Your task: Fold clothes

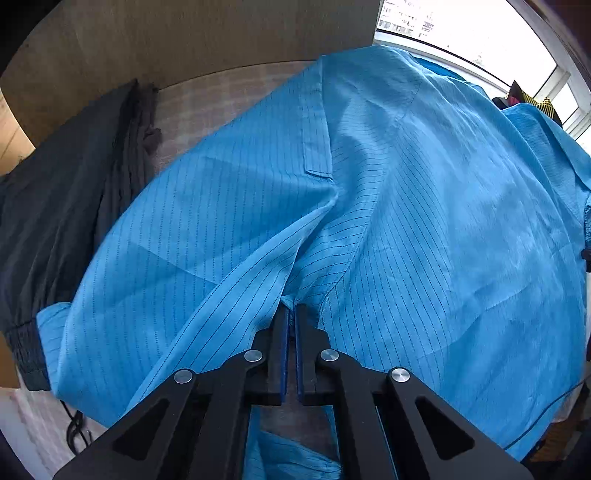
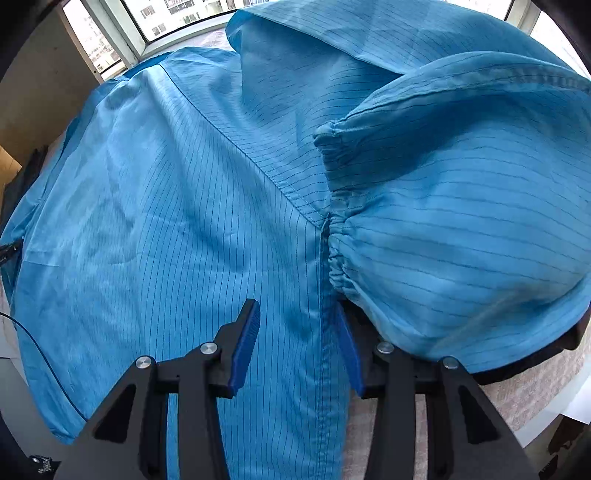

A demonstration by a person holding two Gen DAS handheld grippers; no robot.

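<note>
A blue pinstriped garment (image 1: 406,206) lies spread over the table and fills most of both views. My left gripper (image 1: 291,310) is shut on a pinched ridge of its fabric, and folds radiate from the grip. In the right wrist view the same blue garment (image 2: 166,206) shows a long seam and an elastic gathered cuff (image 2: 334,251). My right gripper (image 2: 295,314) stands open over the cloth, with the seam running between its blue pads (image 2: 245,343). The puffed sleeve part (image 2: 461,236) drapes over the right finger.
A dark garment (image 1: 62,206) lies bunched on the left of the pale checked table cover (image 1: 207,107). Windows (image 1: 461,33) stand behind the table. A black cable (image 2: 40,354) runs along the left. Another dark cloth (image 2: 535,365) peeks from under the blue sleeve.
</note>
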